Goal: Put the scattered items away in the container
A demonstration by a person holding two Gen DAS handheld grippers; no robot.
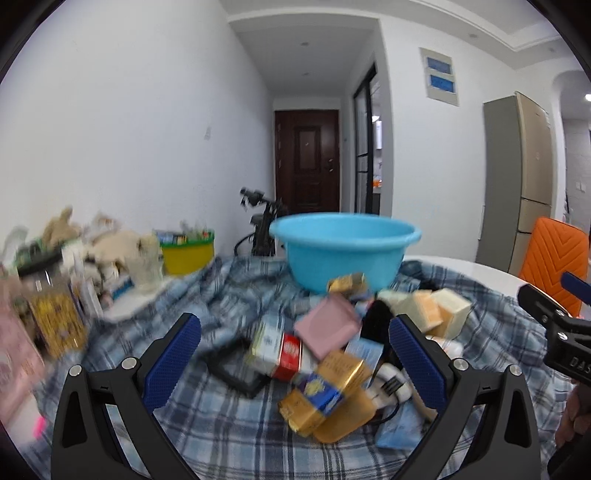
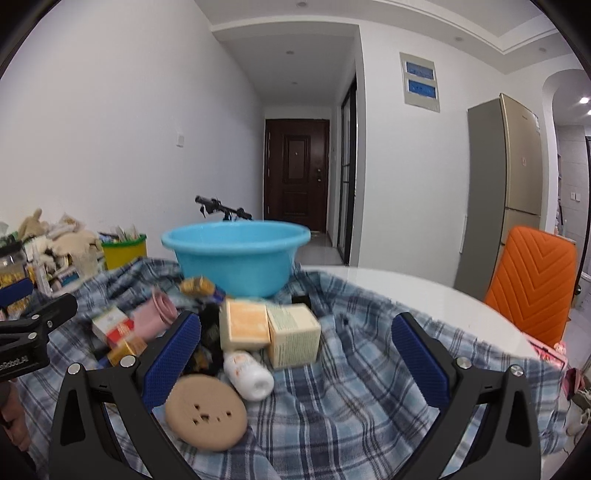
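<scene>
Both grippers spread wide over a heap of small items on a plaid cloth (image 1: pixel 221 435).
The left gripper (image 1: pixel 295 354) and right gripper (image 2: pixel 295 354) hold nothing; the blue basin (image 1: pixel 345 251) stands behind the heap. Only the right view shows the round tan disc (image 2: pixel 205 412) and white bottle (image 2: pixel 248 374); only the left shows the black frame (image 1: pixel 236 369).

White walls (image 2: pixel 110 110), hallway ending in a dark wooden door (image 2: pixel 296 173), recessed ceiling spotlights (image 2: pixel 301 4), tall gold refrigerator (image 2: pixel 517 177), orange chair (image 2: pixel 532 288), white table (image 2: pixel 424 291).

Light-blue basin (image 2: pixel 236 254) on blue-and-white plaid cloth (image 2: pixel 332 406); orange chair (image 2: pixel 532 280).
</scene>
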